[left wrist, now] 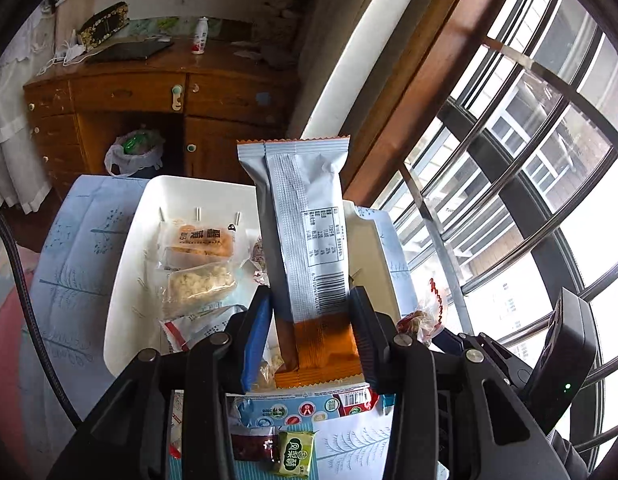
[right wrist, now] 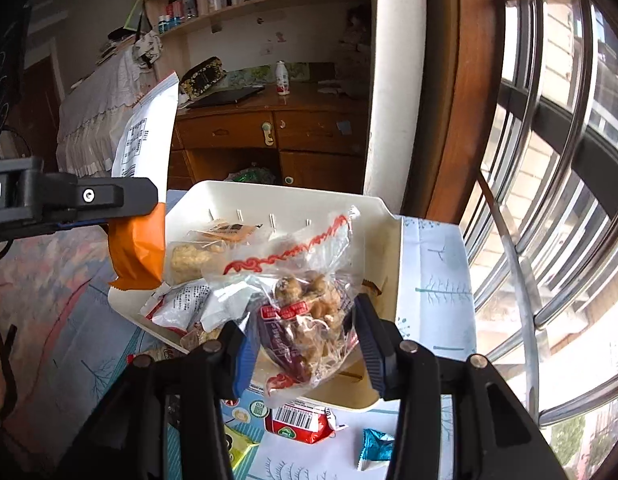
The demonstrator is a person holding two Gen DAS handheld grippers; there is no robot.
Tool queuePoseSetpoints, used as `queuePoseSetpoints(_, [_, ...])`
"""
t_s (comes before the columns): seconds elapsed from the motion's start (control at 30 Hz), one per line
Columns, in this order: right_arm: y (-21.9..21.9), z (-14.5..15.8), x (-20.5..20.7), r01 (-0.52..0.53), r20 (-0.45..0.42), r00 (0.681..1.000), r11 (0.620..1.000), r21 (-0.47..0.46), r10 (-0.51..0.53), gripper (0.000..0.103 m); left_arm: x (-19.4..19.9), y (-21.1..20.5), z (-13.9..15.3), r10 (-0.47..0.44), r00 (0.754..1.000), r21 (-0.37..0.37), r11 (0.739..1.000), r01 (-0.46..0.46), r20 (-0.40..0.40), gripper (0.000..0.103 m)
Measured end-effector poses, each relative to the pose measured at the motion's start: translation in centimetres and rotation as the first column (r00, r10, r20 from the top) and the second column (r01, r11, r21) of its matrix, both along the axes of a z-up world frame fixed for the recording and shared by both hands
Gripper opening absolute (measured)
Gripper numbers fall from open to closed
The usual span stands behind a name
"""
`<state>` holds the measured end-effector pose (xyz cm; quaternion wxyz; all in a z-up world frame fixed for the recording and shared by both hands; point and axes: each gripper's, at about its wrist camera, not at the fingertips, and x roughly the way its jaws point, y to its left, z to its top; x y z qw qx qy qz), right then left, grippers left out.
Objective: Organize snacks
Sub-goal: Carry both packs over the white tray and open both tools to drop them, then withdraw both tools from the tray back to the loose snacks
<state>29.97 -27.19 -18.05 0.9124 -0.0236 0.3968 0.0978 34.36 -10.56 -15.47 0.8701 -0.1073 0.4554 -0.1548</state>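
My left gripper [left wrist: 313, 332] is shut on a long white and orange snack bar packet [left wrist: 305, 232], held upright above the white tray [left wrist: 129, 280]. That packet [right wrist: 143, 196] and the left gripper also show at the left of the right wrist view. My right gripper [right wrist: 305, 344] is shut on a clear bag of brown snacks with red print [right wrist: 309, 300], hanging over the near part of the tray [right wrist: 389, 248]. The same bag [left wrist: 423, 316] peeks in beside the left gripper. Several wrapped snacks [left wrist: 197, 264] lie inside the tray.
The tray stands on a pale blue tree-print cloth [right wrist: 433, 272]. Loose snacks lie near the front: a green packet [left wrist: 295, 454], a red carton [right wrist: 301, 424], a blue wrapped sweet [right wrist: 375, 450]. A barred window [right wrist: 549, 200] runs along the right. A wooden desk [left wrist: 169, 96] stands behind.
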Motion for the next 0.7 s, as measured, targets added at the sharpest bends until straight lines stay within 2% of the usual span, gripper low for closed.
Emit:
queuePoseSetpoints(0.2, [-0.7, -2.4, 0.8, 0.060, -0.078, 0.995, 0.996, 0.073, -0.054, 0.046, 1.4, -1.5, -1.2, -0.039, 0.998, 0.021, 0.999, 0.039, -0.043, 0.039])
queuePoseSetpoints(0.3, [-0.8, -2.9, 1.2, 0.077, -0.102, 0.992, 0.995, 0.070, -0.070, 0.046, 1.6, -1.8, -0.9, -0.026, 0.999, 0.034, 0.999, 0.027, -0.026, 0.042])
queuePoseSetpoints(0.37, [-1.0, -2.8, 1.3, 0.087, -0.094, 0.992, 0.993, 0.084, -0.079, 0.046, 1.5, -1.9, -0.7, -0.021, 1.000, 0.041, 0.999, 0.022, -0.023, 0.053])
queuePoseSetpoints(0.4, [-1.2, -2.7, 1.4, 0.088, -0.091, 0.993, 0.991, 0.099, -0.079, 0.047, 1.4, -1.8, -0.6, -0.016, 1.000, 0.040, 0.999, 0.017, -0.022, 0.055])
queuePoseSetpoints(0.5, [-1.6, -2.5, 1.6, 0.099, -0.096, 0.991, 0.988, 0.116, -0.088, 0.058, 0.9, -1.4, 0.0, 0.008, 1.000, 0.047, 0.999, -0.007, -0.020, 0.070])
queuePoseSetpoints(0.57, [-1.9, -2.1, 1.5, 0.103, -0.092, 0.992, 0.988, 0.119, -0.092, 0.058, 0.3, -1.1, 0.6, 0.026, 1.000, 0.047, 0.999, -0.025, -0.011, 0.079])
queuePoseSetpoints(0.7, [-2.6, -1.1, 0.7, 0.110, -0.081, 0.992, 0.986, 0.129, -0.100, 0.059, -1.4, -0.9, 1.8, 0.038, 0.999, 0.057, 0.998, -0.038, -0.002, 0.085])
